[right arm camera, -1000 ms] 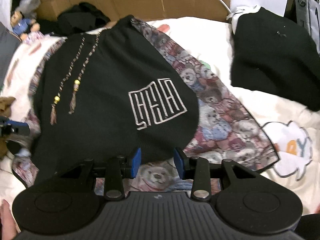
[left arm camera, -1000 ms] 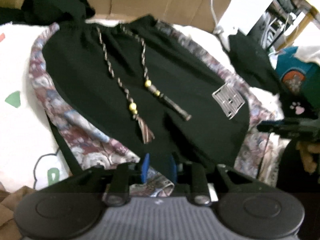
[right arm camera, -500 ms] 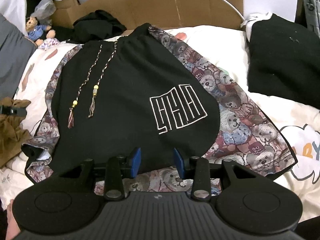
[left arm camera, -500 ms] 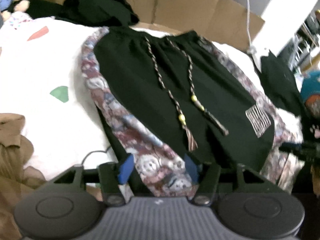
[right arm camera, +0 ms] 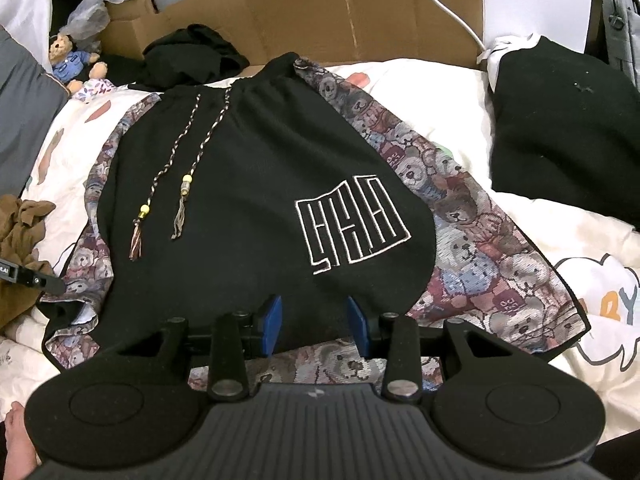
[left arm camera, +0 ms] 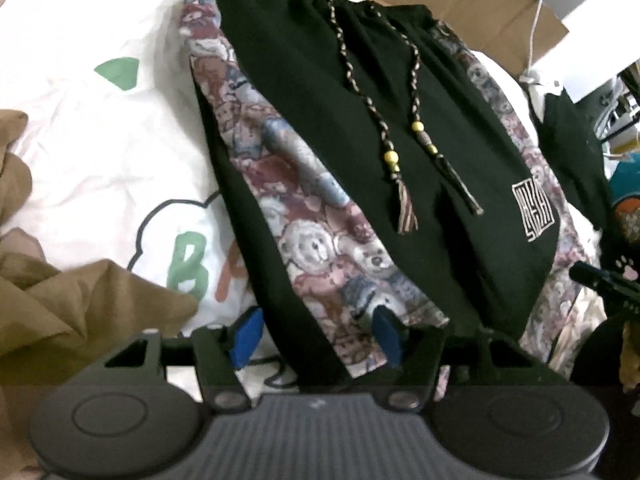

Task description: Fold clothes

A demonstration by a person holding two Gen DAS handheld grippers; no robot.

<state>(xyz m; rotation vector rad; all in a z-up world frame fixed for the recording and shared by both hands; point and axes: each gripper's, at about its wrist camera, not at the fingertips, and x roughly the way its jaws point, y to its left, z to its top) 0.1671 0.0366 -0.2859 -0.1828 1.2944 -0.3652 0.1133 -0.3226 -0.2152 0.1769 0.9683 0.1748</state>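
Black shorts (right arm camera: pixel 248 200) with teddy-bear print side panels, a braided beaded drawstring (right arm camera: pixel 160 196) and a white embroidered logo (right arm camera: pixel 352 224) lie flat on a white printed bedsheet. They also show in the left wrist view (left arm camera: pixel 360 120). My left gripper (left arm camera: pixel 316 336) is open, its blue pads either side of the left leg's hem. My right gripper (right arm camera: pixel 314 324) is open over the black hem between the legs. The tip of each gripper shows at the edge of the other's view.
A brown garment (left arm camera: pixel 72 312) lies crumpled at the left. A black folded garment (right arm camera: pixel 568 128) lies at the right, another black heap (right arm camera: pixel 192 56) and a cardboard wall (right arm camera: pixel 320 12) at the back. A teddy bear (right arm camera: pixel 72 60) sits far left.
The left gripper has moved left along the hem and opened from nearly shut to wide. The right gripper has drawn back a little and stays open.
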